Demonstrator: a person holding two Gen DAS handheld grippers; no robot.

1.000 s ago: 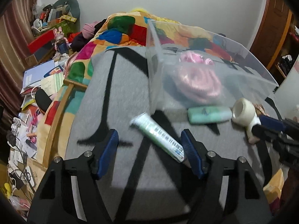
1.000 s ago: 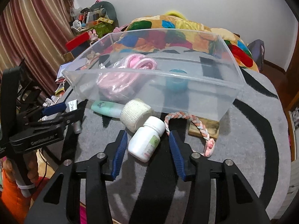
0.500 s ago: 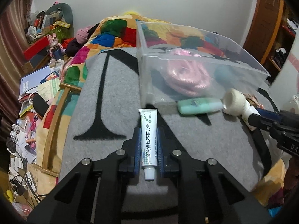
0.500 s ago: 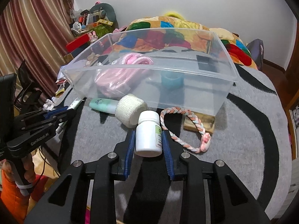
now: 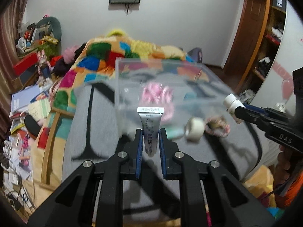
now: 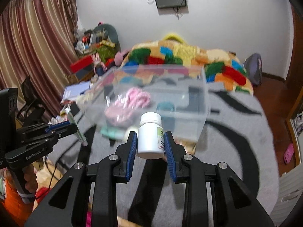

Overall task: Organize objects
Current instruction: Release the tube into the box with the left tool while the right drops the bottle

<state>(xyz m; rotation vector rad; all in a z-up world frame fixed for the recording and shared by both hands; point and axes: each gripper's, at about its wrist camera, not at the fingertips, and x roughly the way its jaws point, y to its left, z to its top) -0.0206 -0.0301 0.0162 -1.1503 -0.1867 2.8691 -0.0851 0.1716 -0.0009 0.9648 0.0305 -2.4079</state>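
My left gripper [image 5: 150,132] is shut on a white toothpaste tube [image 5: 150,130] and holds it lifted above the grey rug, in front of the clear plastic bin [image 5: 121,87]. My right gripper [image 6: 150,136] is shut on a white pill bottle [image 6: 150,136], raised in front of the same bin [image 6: 204,94]. The bin holds a coiled pink rope [image 6: 128,104] and a teal roll [image 6: 165,106]. A green tube [image 5: 175,132], a white tape roll [image 5: 195,129] and a braided cord [image 5: 217,126] lie on the rug beside the bin.
A grey rug with black curves [image 6: 236,141] covers the surface. A colourful patchwork blanket [image 5: 106,60] lies behind the bin. Cluttered papers and boxes [image 5: 24,102] fill the floor at left. A wooden door and shelves [image 5: 265,37] stand at right.
Both grippers closed on their objects, the toothpaste tube and the pill bottle, and have lifted them up off the rug; the views now tilt upward toward the wall.
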